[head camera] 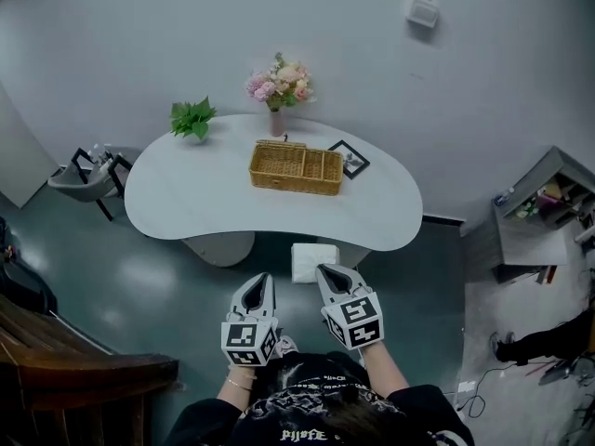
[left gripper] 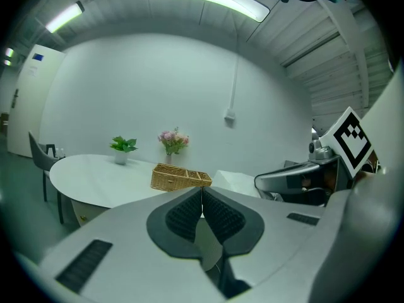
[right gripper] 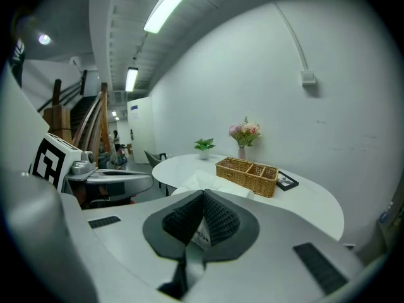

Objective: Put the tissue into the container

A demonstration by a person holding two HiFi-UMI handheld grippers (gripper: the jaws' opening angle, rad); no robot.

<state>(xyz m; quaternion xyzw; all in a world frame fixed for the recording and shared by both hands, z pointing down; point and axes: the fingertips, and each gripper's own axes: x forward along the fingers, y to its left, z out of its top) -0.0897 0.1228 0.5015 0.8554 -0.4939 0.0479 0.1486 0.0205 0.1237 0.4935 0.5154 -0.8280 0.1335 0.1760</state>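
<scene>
A white tissue pack hangs in the air in front of the table's near edge, and my right gripper is shut on its corner. In the right gripper view the pack bulges out beyond the closed jaws of the right gripper, with a printed scrap of it pinched between the pads. The wicker basket, the container, stands on the far middle of the white table; its inside is split into compartments. My left gripper is beside the right one, shut with nothing in it. The left gripper view shows the left gripper with its tips together and the basket beyond them.
On the table stand a small green plant, a vase of pink flowers and a black picture frame by the basket. A grey chair is at the table's left end, a shelf unit at the right, wooden stairs at lower left.
</scene>
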